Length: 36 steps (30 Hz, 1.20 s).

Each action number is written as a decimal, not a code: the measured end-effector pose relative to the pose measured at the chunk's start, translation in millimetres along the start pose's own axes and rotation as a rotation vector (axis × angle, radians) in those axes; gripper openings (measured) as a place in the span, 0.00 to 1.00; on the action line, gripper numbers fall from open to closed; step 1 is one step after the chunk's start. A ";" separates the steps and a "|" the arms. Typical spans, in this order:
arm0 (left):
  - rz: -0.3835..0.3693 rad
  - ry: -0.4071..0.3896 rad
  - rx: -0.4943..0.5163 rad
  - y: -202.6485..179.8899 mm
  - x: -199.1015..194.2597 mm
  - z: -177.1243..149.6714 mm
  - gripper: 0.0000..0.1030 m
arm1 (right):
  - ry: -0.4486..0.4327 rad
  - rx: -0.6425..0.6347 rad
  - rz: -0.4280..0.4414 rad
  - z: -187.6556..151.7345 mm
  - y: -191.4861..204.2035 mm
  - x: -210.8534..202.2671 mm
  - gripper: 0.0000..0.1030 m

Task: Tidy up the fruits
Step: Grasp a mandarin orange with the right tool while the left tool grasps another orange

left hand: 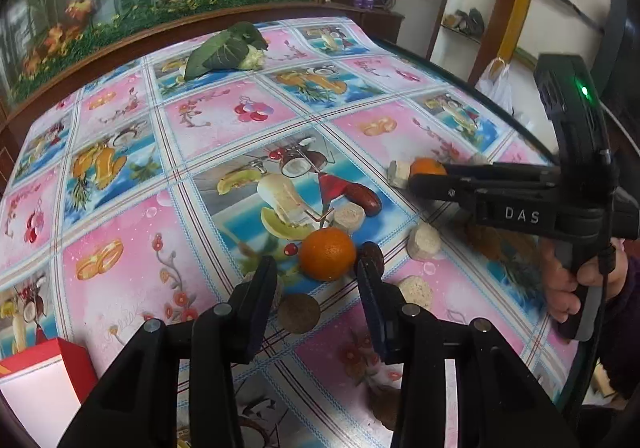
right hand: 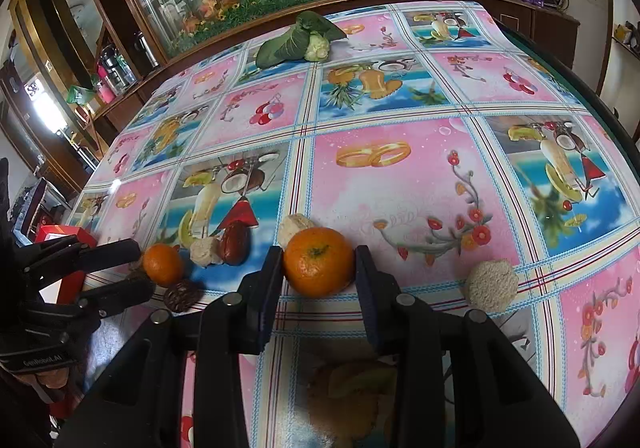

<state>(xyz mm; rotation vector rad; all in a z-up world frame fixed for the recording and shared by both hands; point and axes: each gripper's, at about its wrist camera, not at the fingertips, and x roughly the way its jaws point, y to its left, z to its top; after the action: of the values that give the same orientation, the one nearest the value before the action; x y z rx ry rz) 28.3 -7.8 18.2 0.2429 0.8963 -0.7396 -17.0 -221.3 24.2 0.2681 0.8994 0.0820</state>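
The right gripper [right hand: 318, 268] has its 2 fingers spread apart on either side of an orange [right hand: 319, 262] that sits on the table [right hand: 420, 176]. The left finger [right hand: 270, 280] seems to touch the fruit; whether the right one does I cannot tell. Just beyond the fingertips lies a pale biscuit [right hand: 295, 227]; to the right of the fingers another pale round [right hand: 491, 284] sits apart, with open cloth past it toward the table's right edge.

The left gripper [left hand: 317, 280] is open around nothing. A second orange [left hand: 327, 254] rests just ahead between the tips, a dark date [left hand: 372, 253] beside the right finger [left hand: 370, 288], and a brown disc [left hand: 299, 313] low between the fingers. A red box [left hand: 60, 368] stands at the near-left edge.
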 end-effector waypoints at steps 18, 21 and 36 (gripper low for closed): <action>-0.010 0.018 -0.046 -8.1 14.0 10.8 0.29 | -0.014 0.007 -0.005 0.3 2.1 -2.5 0.36; -0.009 0.010 -0.071 -7.4 12.0 8.8 0.28 | -0.038 0.008 0.003 2.1 3.2 -6.8 0.36; 0.053 0.014 -0.059 -12.8 13.0 1.9 0.42 | -0.061 0.034 0.000 5.8 -2.9 -11.6 0.36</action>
<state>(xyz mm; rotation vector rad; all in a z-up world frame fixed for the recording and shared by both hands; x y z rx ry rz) 26.1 -24.3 10.6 0.2192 0.9198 -0.6620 -19.8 -227.4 35.7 0.3009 0.8407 0.0582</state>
